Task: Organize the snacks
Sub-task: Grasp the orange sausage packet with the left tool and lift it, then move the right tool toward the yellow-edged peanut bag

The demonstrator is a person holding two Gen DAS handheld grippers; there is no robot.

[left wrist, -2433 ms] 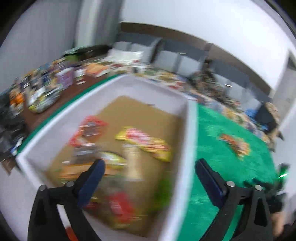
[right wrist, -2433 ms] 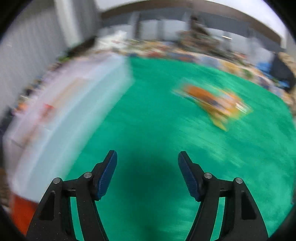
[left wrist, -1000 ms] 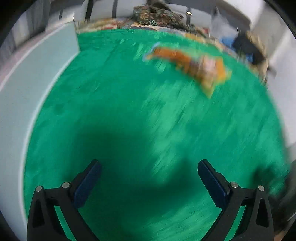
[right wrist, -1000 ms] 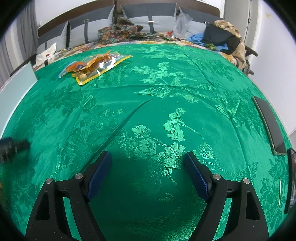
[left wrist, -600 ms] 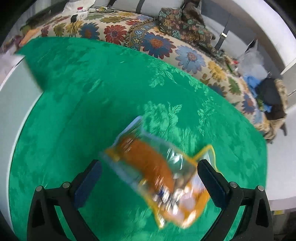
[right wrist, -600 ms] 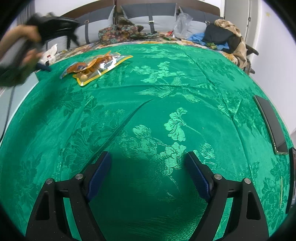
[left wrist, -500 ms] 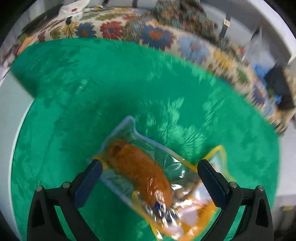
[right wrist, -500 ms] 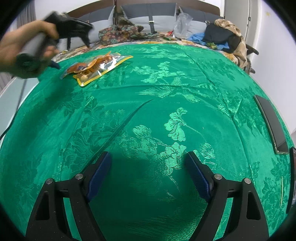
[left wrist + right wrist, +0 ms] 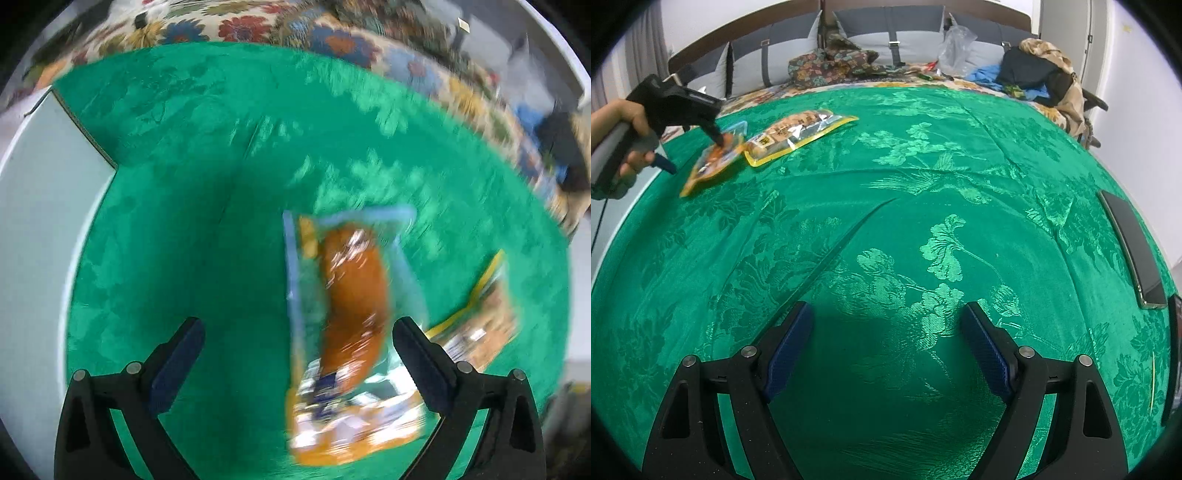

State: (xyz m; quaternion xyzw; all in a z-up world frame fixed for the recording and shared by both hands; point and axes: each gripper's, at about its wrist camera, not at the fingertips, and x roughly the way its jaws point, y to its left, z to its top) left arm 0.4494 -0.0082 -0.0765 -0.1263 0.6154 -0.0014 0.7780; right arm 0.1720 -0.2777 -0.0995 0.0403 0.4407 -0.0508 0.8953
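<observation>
1. The left gripper (image 9: 295, 365) hangs over a green cloth (image 9: 192, 229), its two black fingers with dark blue pads (image 9: 177, 360) set wide apart and clamped on nothing.
2. Between those fingers, nearer the right one, lies a snack pack (image 9: 351, 332): a glossy clear pouch with a pale blue edge and an orange lower band, holding a long orange-brown piece. This view is blurred, so its print cannot be read.
3. A second pack (image 9: 480, 325) with a yellow border lies just right of the first; whether they touch cannot be told here.
4. In the right wrist view both packs sit at the far left of the cloth, the first (image 9: 713, 162) under the left gripper's tips (image 9: 718, 138), the second (image 9: 798, 134) flat beside it, its corner meeting the first.
5. The right gripper (image 9: 886, 347) is well apart from them, low over the cloth, fingers spread and holding nothing.
6. The cloth is shiny woven damask with raised flowers and one long crease.
7. A white box wall (image 9: 37, 221), smooth and flat, stands at the cloth's left edge.
8. A flat dark slab (image 9: 1134, 251) with a pale rim lies at the cloth's right edge.
</observation>
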